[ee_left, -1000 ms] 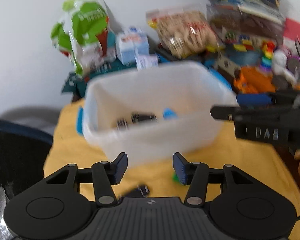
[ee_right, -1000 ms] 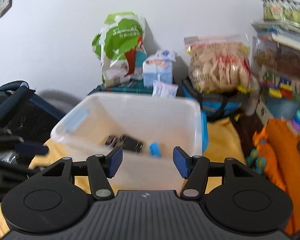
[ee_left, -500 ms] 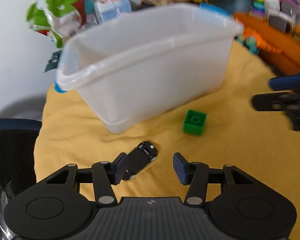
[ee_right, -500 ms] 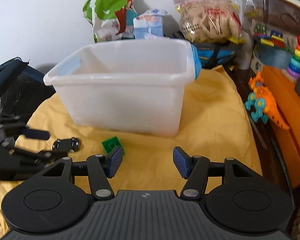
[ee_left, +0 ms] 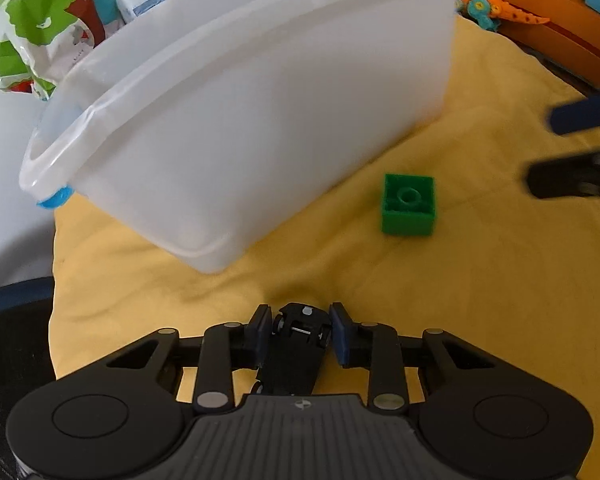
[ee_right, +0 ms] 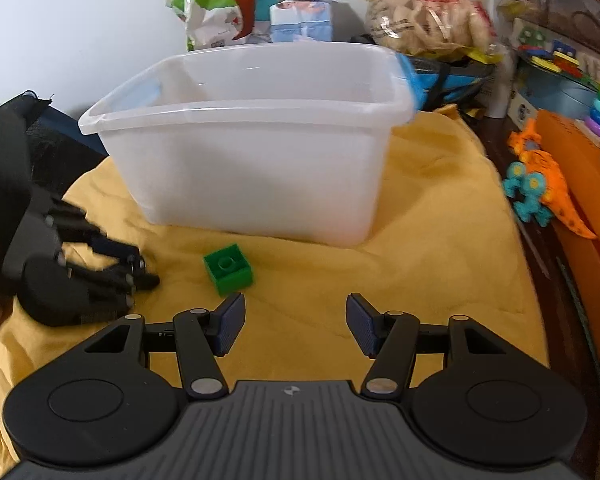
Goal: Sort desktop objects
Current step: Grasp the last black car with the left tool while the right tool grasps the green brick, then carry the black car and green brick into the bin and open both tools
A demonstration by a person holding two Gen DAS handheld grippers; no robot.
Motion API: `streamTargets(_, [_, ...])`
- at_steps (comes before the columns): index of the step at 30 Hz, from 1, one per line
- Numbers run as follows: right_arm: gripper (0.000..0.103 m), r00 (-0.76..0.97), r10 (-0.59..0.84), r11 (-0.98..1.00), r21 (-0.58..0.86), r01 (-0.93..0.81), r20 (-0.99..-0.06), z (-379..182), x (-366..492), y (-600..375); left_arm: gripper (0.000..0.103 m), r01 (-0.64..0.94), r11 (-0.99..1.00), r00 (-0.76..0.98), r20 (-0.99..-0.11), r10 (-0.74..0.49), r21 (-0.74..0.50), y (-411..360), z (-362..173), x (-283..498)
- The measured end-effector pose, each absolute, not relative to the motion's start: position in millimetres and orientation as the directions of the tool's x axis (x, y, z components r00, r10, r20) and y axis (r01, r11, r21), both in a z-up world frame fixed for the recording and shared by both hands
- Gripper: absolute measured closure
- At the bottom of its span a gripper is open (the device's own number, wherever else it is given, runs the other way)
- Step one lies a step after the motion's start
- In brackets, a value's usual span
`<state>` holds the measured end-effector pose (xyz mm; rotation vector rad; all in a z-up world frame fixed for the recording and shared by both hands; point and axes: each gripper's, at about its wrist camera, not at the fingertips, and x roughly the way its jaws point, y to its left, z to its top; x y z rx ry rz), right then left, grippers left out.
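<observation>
Left tool (ee_left: 300,334): jaws had just been closing, pads against a black toy car (ee_left: 296,356) on the yellow cloth (ee_left: 460,300).
Right tool (ee_right: 295,330): half open, empty.
Green block (ee_right: 228,269): before the clear bin (ee_right: 252,176).

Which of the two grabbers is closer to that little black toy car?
Left. The left gripper has just been closing, its pads either side of the black toy car on the yellow cloth. The right gripper hovers open farther off, beyond the green block.
</observation>
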<state>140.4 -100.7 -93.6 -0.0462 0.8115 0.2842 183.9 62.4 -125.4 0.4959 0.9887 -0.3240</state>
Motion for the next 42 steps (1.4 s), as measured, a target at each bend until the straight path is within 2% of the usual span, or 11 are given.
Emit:
streamTargets(5, [0.042,0.646,0.281,0.931,0.037,-0.364,-0.710,-104,165,-73,0.068,0.405,0.902,0.495,-0.865,-0.080,0.148,69,-118,166])
streamTargets(8, [0.031,0.624,0.297,0.908,0.013,-0.418,-0.722,-113,179,-57,0.068,0.381,0.915,0.499,-0.862,-0.084,0.131,77,-114,153])
streamTargets(11, [0.029,0.600,0.287,0.898,-0.008,-0.440,-0.746,-123,190,-47,0.068,0.360,0.926,0.502,-0.860,-0.090,0.114,85,-107,145])
streamTargets(12, [0.033,0.588,0.286,0.895,-0.008,-0.446,-0.756,-126,192,-45,0.068,0.352,0.930,0.504,-0.859,-0.090,0.110,89,-104,144])
streamTargets(15, [0.069,0.545,0.256,0.890,-0.026,-0.456,-0.799,-137,195,-40,0.068,0.331,0.939,0.513,-0.853,-0.096,0.093,93,-93,144])
streamTargets(20, [0.069,0.550,0.247,0.890,-0.037,-0.454,-0.797,-134,177,-45,0.068,0.307,0.949,0.546,-0.829,-0.119,0.067,93,-69,142])
streamTargets(27, [0.069,0.602,0.253,0.919,-0.007,-0.395,-0.758,-104,154,-69,0.068,0.344,0.934,0.646,-0.746,-0.163,0.094,68,-20,143])
streamTargets(35, [0.069,0.696,0.261,0.940,0.011,-0.342,-0.669,-51,141,-101,0.068,0.390,0.916,0.707,-0.668,-0.233,0.093,44,29,156])
streamTargets(42, [0.069,0.774,0.269,0.947,0.010,-0.322,-0.573,-4,147,-107,0.068,0.384,0.914,0.750,-0.621,-0.226,0.131,34,59,174])
